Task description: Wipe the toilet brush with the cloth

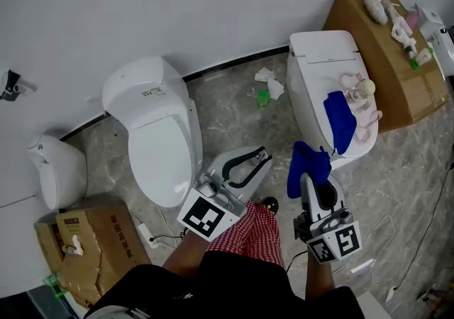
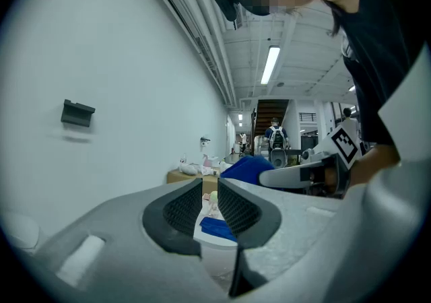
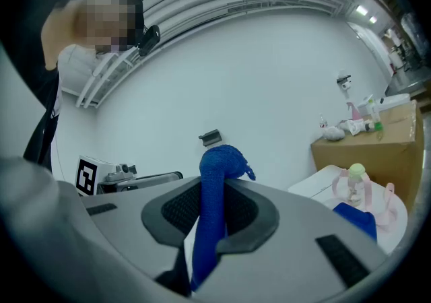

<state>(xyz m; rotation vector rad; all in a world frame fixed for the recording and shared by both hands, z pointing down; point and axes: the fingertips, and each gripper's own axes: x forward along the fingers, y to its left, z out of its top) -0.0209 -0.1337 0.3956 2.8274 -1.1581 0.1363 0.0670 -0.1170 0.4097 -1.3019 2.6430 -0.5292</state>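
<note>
Head view: wiping hasn't begun. Your right gripper [image 1: 311, 181] carries the blue cloth [image 1: 306, 161] at lower centre. What looks like the pink toilet brush [image 1: 360, 91] lies on the toilet lid [image 1: 316, 91], upper right. Next, probably, your left gripper [image 1: 262, 158] must grasp it.
Left gripper view: jaws narrowly apart, empty.
Right gripper view: jaws clamped on the cloth.

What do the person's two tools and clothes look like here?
The left tool and right tool match: light grey moulded bodies with black textured pads. The left cube and right cube are white with black square markers. The person wears a black top and a red-and-white checked garment.
</note>
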